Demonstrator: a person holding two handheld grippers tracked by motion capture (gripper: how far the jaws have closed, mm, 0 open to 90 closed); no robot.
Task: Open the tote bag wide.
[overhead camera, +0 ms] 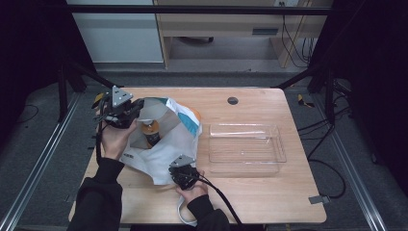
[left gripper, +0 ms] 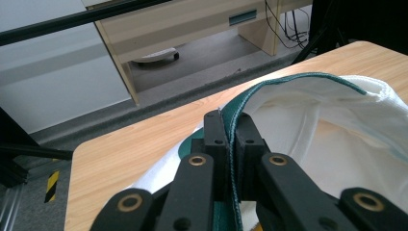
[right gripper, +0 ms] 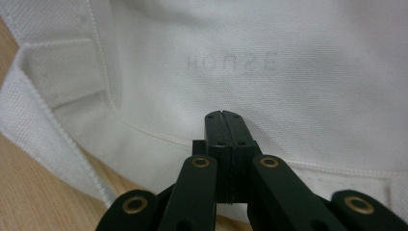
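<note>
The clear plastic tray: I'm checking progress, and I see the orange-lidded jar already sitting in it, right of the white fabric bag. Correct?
Not quite. The clear plastic tray holds nothing; the orange-lidded jar stands inside the open white fabric bag, as the high view shows. The tray is indeed right of the bag.

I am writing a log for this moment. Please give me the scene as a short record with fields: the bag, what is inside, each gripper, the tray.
bag: white fabric bag with green rim, lying on the wooden table, mouth held open
inside bag: a brown bottle-like item, partly hidden
left gripper: fingers shut on the bag's green rim, holding it up
right gripper: fingers closed, resting against the white fabric at the bag's near edge; whether fabric is pinched cannot be told
tray: clear plastic tray, empty, right of the bag, apart from it
</note>
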